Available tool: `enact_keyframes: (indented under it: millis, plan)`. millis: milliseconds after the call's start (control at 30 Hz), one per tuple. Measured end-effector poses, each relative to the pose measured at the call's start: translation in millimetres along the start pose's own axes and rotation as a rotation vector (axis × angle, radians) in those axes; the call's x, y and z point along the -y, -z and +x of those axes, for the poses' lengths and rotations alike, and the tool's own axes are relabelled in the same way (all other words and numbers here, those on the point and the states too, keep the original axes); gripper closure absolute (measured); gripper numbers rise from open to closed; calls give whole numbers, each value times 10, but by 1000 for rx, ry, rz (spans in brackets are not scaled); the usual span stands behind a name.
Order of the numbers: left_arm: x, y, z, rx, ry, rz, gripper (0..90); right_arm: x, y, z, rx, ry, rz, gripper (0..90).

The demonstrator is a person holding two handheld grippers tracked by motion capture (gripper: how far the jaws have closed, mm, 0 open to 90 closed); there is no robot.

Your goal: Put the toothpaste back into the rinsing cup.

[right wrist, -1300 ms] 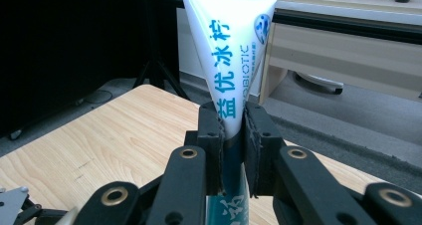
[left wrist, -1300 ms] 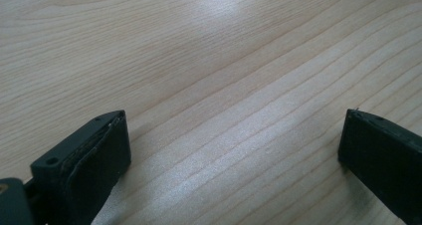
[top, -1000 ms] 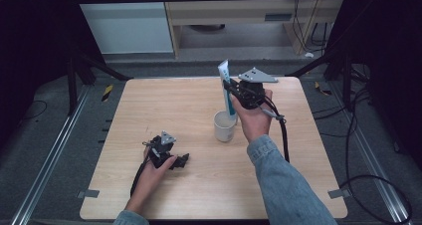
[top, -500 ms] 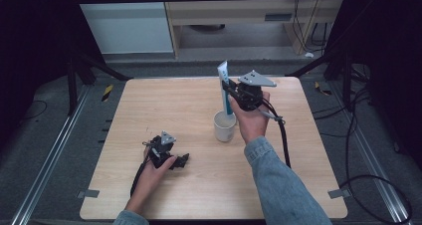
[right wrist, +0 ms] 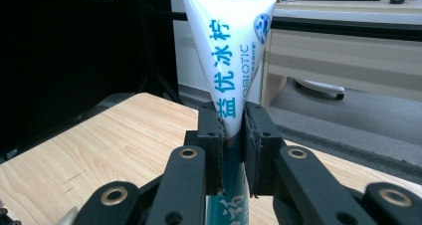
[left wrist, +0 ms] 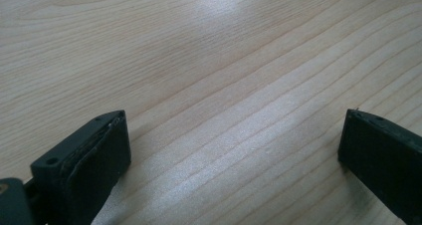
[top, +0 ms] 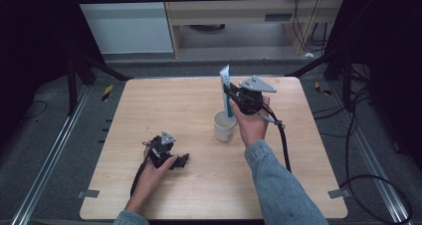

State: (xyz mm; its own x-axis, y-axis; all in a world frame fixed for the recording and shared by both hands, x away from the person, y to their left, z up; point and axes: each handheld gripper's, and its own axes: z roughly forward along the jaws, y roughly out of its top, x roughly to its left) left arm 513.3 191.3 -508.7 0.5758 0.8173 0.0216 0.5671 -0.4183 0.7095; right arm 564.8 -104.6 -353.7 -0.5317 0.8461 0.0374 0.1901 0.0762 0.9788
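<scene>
A white and blue toothpaste tube (top: 226,91) stands upright above a white cup (top: 224,126) near the table's middle. My right gripper (top: 232,94) is shut on the tube, its jaws pinching the tube's narrow part (right wrist: 233,135) while the wide crimped end points up. The tube's lower end hangs over or just inside the cup; I cannot tell which. My left gripper (top: 182,160) rests low on the wooden table (top: 149,105) at the front left. Its jaws stand wide apart, with bare wood (left wrist: 234,110) between them.
The table's far edge runs just behind the cup and tube. Beyond it are a dark floor, black frame legs (top: 89,65) and a light desk (right wrist: 348,41). A black cable (top: 283,145) trails from the right gripper along the sleeve.
The right gripper and tube have shifted slightly up and away from the person over the cup. The left gripper has stayed put.
</scene>
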Motion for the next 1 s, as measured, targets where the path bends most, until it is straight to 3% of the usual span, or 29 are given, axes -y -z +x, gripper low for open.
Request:
enact_keyframes:
  millis: [1000]
  plan:
    - [0, 0, -1, 0, 1, 0, 0, 433, -144, -40, -5, -50, 54, 792]
